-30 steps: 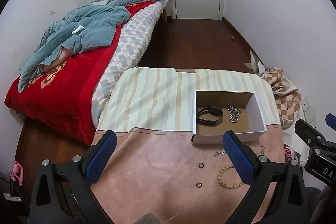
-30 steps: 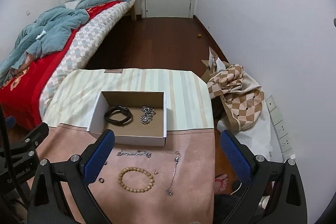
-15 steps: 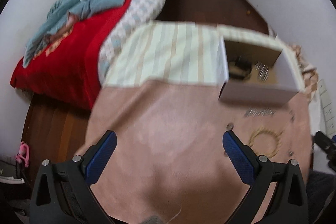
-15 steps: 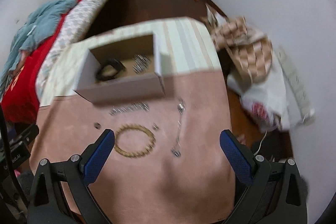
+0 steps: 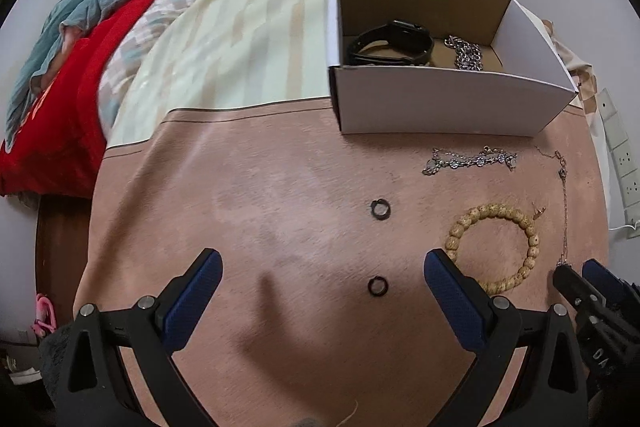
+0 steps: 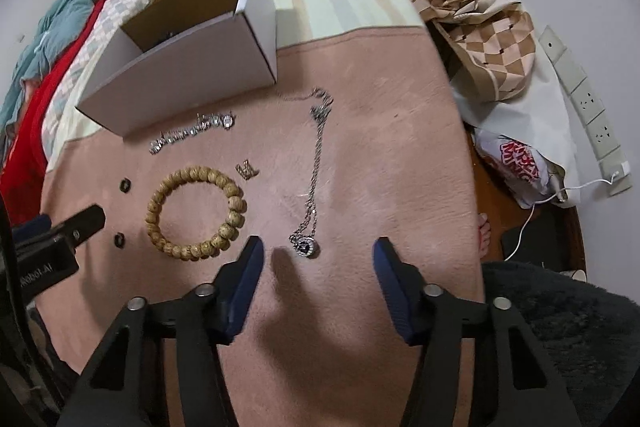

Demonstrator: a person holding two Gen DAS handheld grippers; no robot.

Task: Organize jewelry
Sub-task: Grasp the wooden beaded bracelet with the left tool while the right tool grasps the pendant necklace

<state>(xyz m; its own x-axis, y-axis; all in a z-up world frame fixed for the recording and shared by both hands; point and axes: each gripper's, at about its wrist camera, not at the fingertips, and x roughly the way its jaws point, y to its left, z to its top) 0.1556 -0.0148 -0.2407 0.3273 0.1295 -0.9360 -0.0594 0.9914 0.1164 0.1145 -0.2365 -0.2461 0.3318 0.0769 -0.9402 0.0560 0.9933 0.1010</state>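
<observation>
Two grippers: left gripper [image 5: 322,281] jaws wide, empty; right gripper [image 6: 318,267] jaws apart, empty.
Near ring [image 5: 378,285]: betw. left fingers.
Pendant [image 6: 305,247]: betw. right fingertips.
Box [image 5: 440,107]: holds watch [image 5: 390,43], chain [image 5: 466,53].

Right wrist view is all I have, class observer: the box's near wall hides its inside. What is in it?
Observer: A black watch lies in the box, with a silver chain right of it.
Operator: Which piece sits between the left gripper's fingers?
Observer: The near black ring lies ahead of the open left gripper, untouched.
Operator: Is my gripper visible there?
Observer: Yes, the right gripper shows at the left view's right edge, near the necklace.
</observation>
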